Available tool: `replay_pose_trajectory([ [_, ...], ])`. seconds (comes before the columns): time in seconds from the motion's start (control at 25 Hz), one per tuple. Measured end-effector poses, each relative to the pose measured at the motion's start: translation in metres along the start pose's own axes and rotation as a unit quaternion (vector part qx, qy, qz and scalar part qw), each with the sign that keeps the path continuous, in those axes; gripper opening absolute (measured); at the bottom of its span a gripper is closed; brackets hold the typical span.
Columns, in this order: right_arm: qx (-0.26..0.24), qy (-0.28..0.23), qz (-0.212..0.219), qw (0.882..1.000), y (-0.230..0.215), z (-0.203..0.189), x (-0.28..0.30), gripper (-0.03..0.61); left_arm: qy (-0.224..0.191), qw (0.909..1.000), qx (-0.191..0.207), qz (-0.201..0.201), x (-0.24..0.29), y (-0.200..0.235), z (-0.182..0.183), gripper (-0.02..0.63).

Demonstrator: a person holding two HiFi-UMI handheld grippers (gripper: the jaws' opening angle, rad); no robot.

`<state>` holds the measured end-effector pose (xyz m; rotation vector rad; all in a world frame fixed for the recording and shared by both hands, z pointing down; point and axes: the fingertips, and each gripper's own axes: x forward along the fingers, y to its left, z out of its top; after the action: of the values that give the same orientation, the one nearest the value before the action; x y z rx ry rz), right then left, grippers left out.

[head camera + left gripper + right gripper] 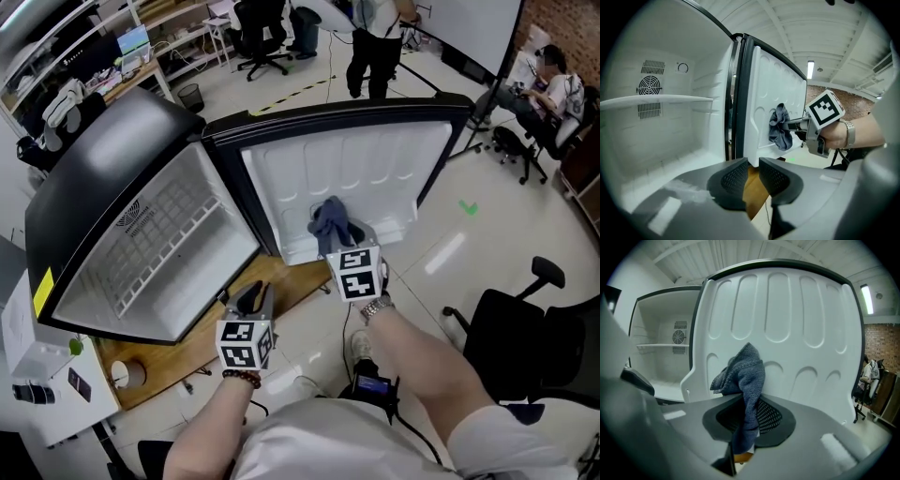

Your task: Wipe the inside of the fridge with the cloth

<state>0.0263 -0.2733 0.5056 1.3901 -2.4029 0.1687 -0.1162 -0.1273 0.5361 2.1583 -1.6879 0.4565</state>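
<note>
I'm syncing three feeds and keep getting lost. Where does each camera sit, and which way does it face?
Head view: on the head, looking steeply down at the open fridge and door; forearms, left gripper, right gripper show.
Left gripper view: on that gripper, facing into the fridge; own jaws apart, empty; right hand shows.
Right gripper view: on that gripper, facing the door's inside; own jaws shut on the cloth.
Shared: all three show door and cloth.

Brightly lit from a ceiling strip light (810, 69); soft shadows; heavy fisheye bending, black corners in gripper views; near foreground blurred.
</note>
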Motion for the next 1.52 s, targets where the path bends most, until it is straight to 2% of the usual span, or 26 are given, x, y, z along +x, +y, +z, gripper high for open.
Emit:
replay_pose_trajectory([
  [0.64,0.013,0.016,-0.068,0.997,-0.105,-0.016,-0.027,0.055,-0.002,0.9981,-0.047,-0.039,0.039,-0.047,0.019,0.097],
  [0.88,0.017,0.017,-0.085,0.996,-0.133,-0.016,-0.035,0.055,0.000,0.9951,-0.087,-0.047,0.053,-0.057,0.021,0.114],
  [1.12,0.017,0.018,-0.096,0.995,-0.152,-0.019,-0.044,0.055,0.001,0.9876,-0.148,-0.051,0.065,-0.058,0.020,0.141],
  [1.52,0.018,0.011,-0.099,0.995,-0.164,-0.015,-0.060,0.055,-0.014,0.9663,-0.249,-0.062,0.080,-0.058,0.025,0.158],
])
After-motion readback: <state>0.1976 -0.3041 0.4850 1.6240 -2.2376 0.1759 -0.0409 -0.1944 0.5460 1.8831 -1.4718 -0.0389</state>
